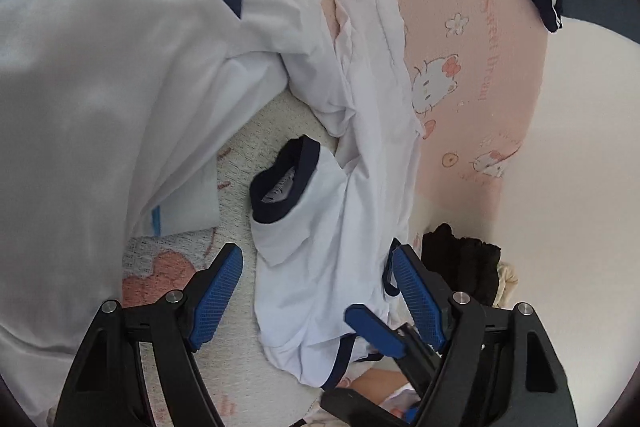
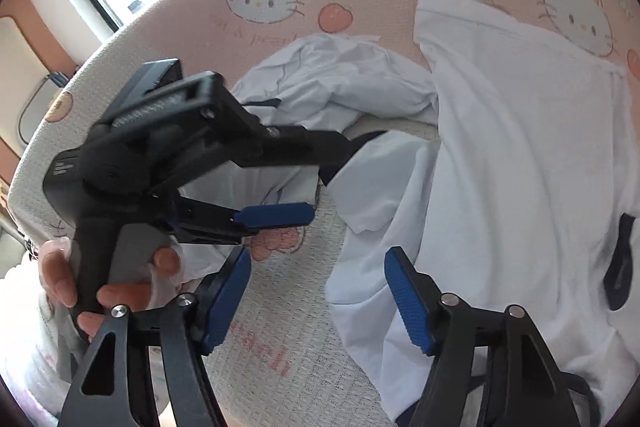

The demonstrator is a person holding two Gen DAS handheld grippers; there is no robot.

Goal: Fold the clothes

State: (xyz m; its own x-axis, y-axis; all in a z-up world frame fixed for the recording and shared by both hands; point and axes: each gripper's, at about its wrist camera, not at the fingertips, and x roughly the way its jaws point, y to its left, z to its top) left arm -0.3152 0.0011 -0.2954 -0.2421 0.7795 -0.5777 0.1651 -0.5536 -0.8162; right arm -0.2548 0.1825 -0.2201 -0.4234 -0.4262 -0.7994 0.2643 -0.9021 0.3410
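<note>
White shirt [image 1: 340, 227] with navy trim is seen crumpled mid-bedspread [image 1: 472, 39], beside a larger white garment [image 1: 100, 67]. Left gripper [image 1: 316, 291] is held spread over the shirt, nothing pinched. Right gripper [image 2: 316, 301] is also spread, its pads clear of the cloth.

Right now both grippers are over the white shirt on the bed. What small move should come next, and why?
Probably lower the left gripper a little and close it on the white shirt. Its jaws stand open with the crumpled cloth between them, not yet pinched. The right gripper is open too, at the shirt's edge.
</note>
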